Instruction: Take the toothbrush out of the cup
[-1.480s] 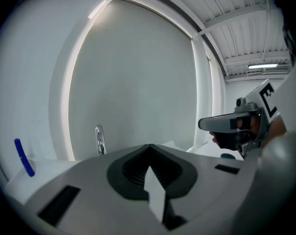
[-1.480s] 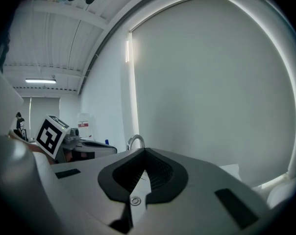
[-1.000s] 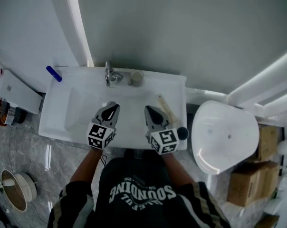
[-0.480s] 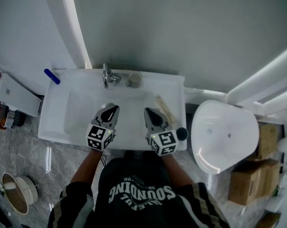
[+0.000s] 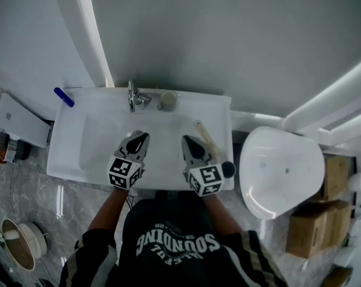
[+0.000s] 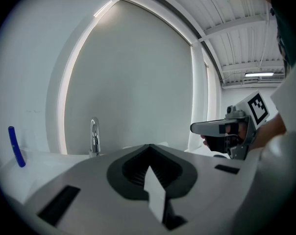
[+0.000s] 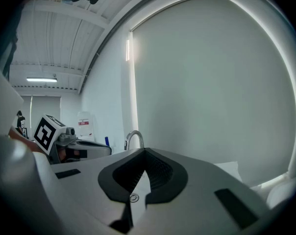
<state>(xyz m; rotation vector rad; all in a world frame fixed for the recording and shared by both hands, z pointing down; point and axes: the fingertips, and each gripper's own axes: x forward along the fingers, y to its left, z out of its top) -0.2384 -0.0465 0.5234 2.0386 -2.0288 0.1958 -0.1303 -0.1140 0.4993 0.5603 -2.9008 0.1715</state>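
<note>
1. The left tongs hang over the bowl of the white washbasin counter. Their jaws are pressed fully together and hold nothing.
2. The right tongs hang just beside them at the same height. Their jaws are also closed and hold nothing.
3. A small, round beige cup stands upright on the back rim of the counter, just right of the chrome tap.
4. A pale, slim toothbrush, as far as its shape can be told, lies flat and slanted on the right side of the counter. It is outside the cup and well apart from it, just beyond the right tongs.
5. A short blue stick-like object sits at the back left corner.
6. A small black round object sits at the front right corner.
7. A white toilet stands to the right of the counter.
</note>
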